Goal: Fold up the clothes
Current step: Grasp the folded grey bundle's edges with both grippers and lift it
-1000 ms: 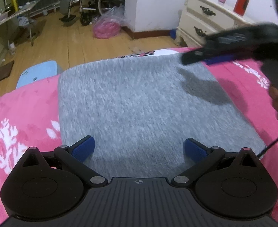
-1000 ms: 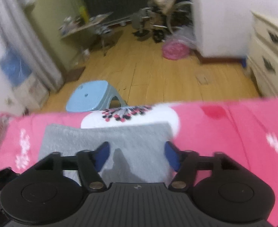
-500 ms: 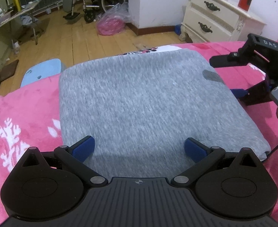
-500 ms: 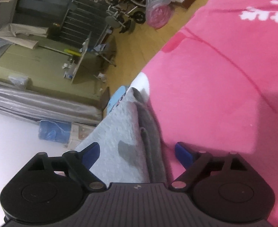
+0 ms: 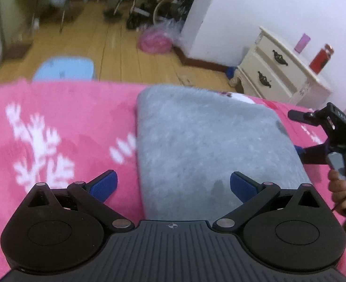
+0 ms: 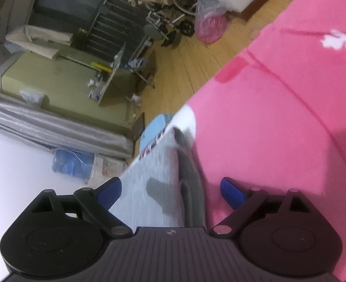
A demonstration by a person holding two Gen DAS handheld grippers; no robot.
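A grey garment (image 5: 208, 145), folded into a thick rectangle, lies on a pink blanket (image 5: 55, 122) with white patterns. My left gripper (image 5: 173, 184) is open over the garment's near left edge: the left pad is above the blanket and the right pad above the grey cloth. In the left wrist view my right gripper (image 5: 295, 131), held by a hand (image 5: 340, 188), is turned on its side at the garment's right edge. Its jaws are opening. In the right wrist view the right gripper (image 6: 171, 190) has the layered folded edge (image 6: 189, 188) between its pads, untouched.
Beyond the bed's edge are a wooden floor, a light blue stool (image 5: 64, 68), a pink bag (image 5: 155, 42) and a wheelchair (image 5: 163, 7). A white nightstand (image 5: 278, 70) with a red bottle (image 5: 320, 58) stands at the back right.
My left gripper has slid left, so its left pad is now off the garment. My right gripper dropped to the garment's right edge, rolled onto its side and opened wider.
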